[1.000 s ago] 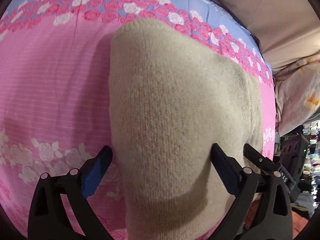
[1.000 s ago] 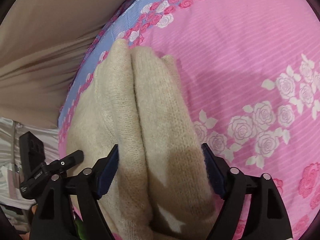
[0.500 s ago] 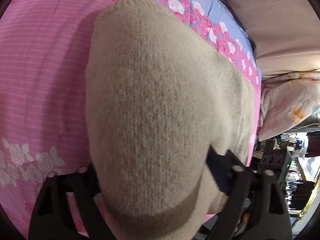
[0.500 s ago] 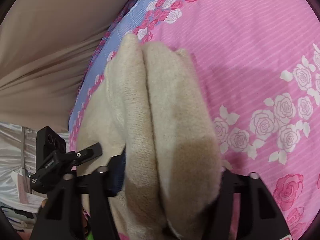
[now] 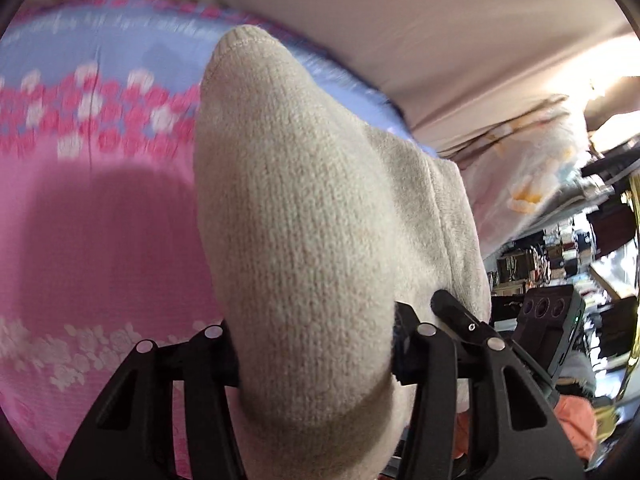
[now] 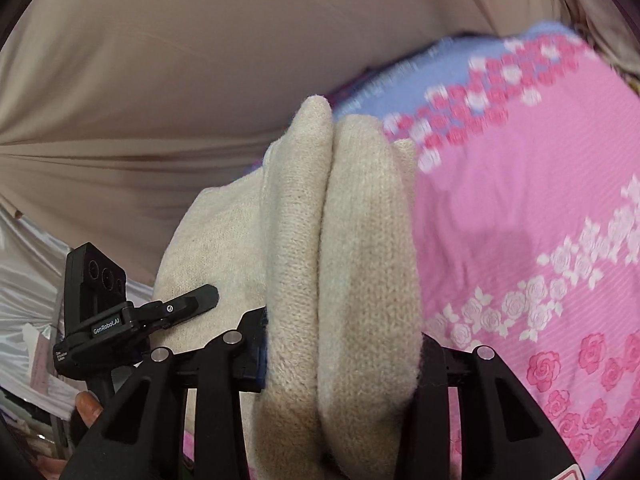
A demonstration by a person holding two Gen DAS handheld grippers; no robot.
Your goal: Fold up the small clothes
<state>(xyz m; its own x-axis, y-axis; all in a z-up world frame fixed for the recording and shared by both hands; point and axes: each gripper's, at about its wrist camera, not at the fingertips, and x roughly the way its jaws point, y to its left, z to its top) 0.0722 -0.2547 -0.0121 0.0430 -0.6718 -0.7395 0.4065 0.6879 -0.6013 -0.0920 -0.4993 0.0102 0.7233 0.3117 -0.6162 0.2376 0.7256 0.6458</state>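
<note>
Nearest the left wrist camera, the black two-finger left gripper has its jaws pressed on either side of a thick roll of the cream knitted garment. These jaws have just been closing, and the knit now bulges out above and below them, so the hold is firm. The garment rises from the jaws toward a rounded, stitched end that stands clear of the bed, throwing a dark shadow on the sheet at its left.

In the right wrist view the black right gripper grips the same cream knit, here gathered into two long side-by-side folds that run away from the camera. Its jaws have also just been closing and are now narrow, squeezing the folds between them. To the left of the folds a flatter part of the garment spreads toward the other gripper's black camera block, and a fingertip of the person shows below that block.

Under the garment lies the pink bed sheet with white and red roses, ending in a pale blue band. Beyond the sheet's edge hangs a plain beige cloth. At the far right of the left view sit a pale flowered pillow and blurred, cluttered shelves.
</note>
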